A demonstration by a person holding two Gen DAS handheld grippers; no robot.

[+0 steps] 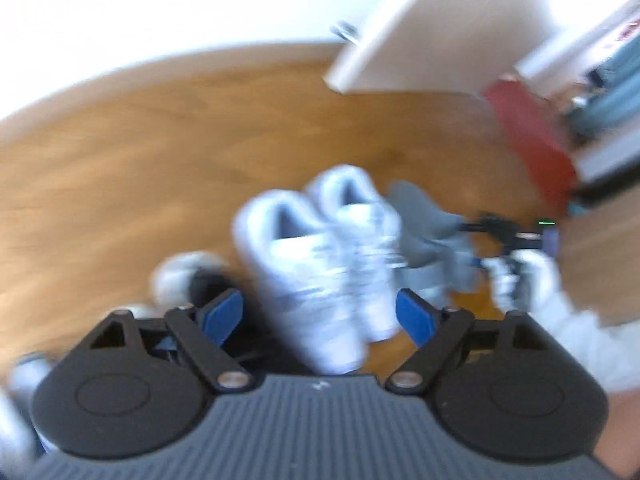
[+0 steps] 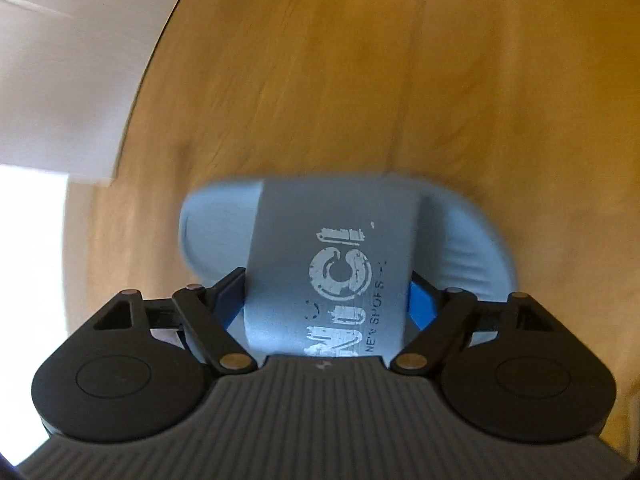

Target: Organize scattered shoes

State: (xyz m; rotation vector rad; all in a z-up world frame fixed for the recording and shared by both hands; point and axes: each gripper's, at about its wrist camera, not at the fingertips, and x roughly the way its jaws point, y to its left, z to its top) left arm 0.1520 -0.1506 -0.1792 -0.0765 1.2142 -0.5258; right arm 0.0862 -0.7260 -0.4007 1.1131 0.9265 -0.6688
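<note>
In the blurred left wrist view a pair of white sneakers [image 1: 320, 256] stands side by side on the wooden floor. My left gripper [image 1: 320, 316] is open above their toes, its blue fingers [image 1: 222, 314] on either side. Grey slides [image 1: 428, 224] lie just right of the sneakers. My right gripper [image 1: 508, 236] shows there, beside the grey slides. In the right wrist view my right gripper [image 2: 326, 300] is shut on the strap of a light blue slide [image 2: 332, 264] with a worn white logo, held over the floor.
The wooden floor [image 1: 160, 152] stretches to a white wall at the back. A white door [image 1: 404, 36] stands open at the upper right, with a red mat [image 1: 532, 140] beside it. A dark and white shoe [image 1: 188, 276] lies left of the sneakers.
</note>
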